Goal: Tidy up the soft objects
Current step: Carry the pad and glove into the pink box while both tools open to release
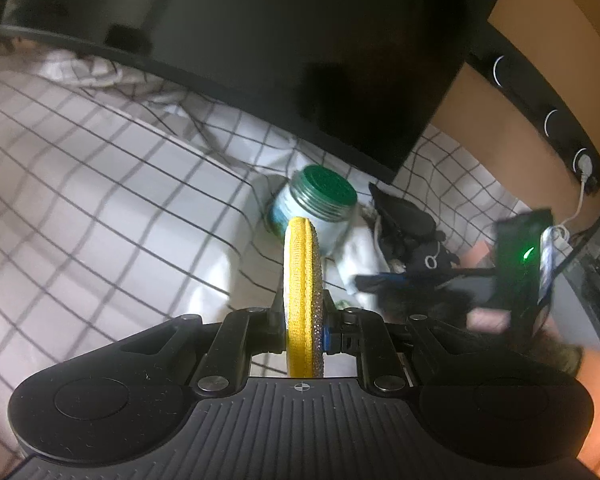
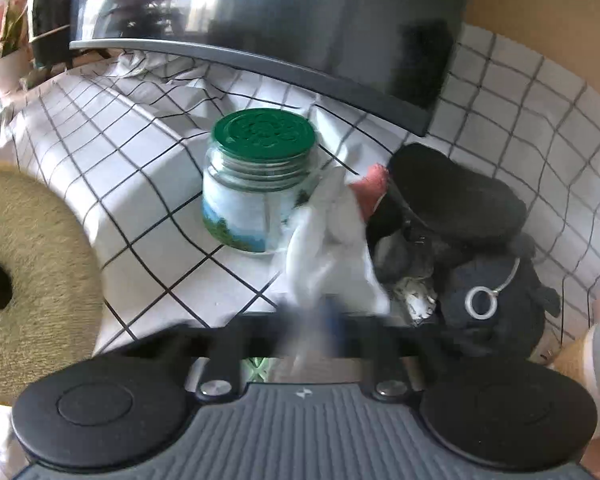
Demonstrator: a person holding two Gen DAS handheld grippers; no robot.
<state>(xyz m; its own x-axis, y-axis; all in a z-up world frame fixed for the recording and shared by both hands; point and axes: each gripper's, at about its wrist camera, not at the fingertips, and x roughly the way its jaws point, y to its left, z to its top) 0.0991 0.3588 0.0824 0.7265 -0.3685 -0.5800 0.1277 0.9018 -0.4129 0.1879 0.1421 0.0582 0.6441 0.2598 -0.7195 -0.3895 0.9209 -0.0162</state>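
My left gripper (image 1: 302, 308) is shut on a round yellow scrub pad (image 1: 302, 280), held edge-on above the checked cloth. The same pad shows flat-on at the left of the right wrist view (image 2: 32, 272). My right gripper (image 2: 316, 320) is blurred and shut on a white cloth (image 2: 328, 256) beside a pile of dark soft items (image 2: 460, 216). The right gripper also appears at the right of the left wrist view (image 1: 384, 282), holding the white cloth (image 1: 360, 256).
A glass jar with a green lid (image 2: 256, 184) stands on the white checked tablecloth (image 2: 148, 200), just left of the pile. A dark monitor (image 2: 300, 20) stands behind. A black speaker bar (image 1: 540, 108) and a cable are at right.
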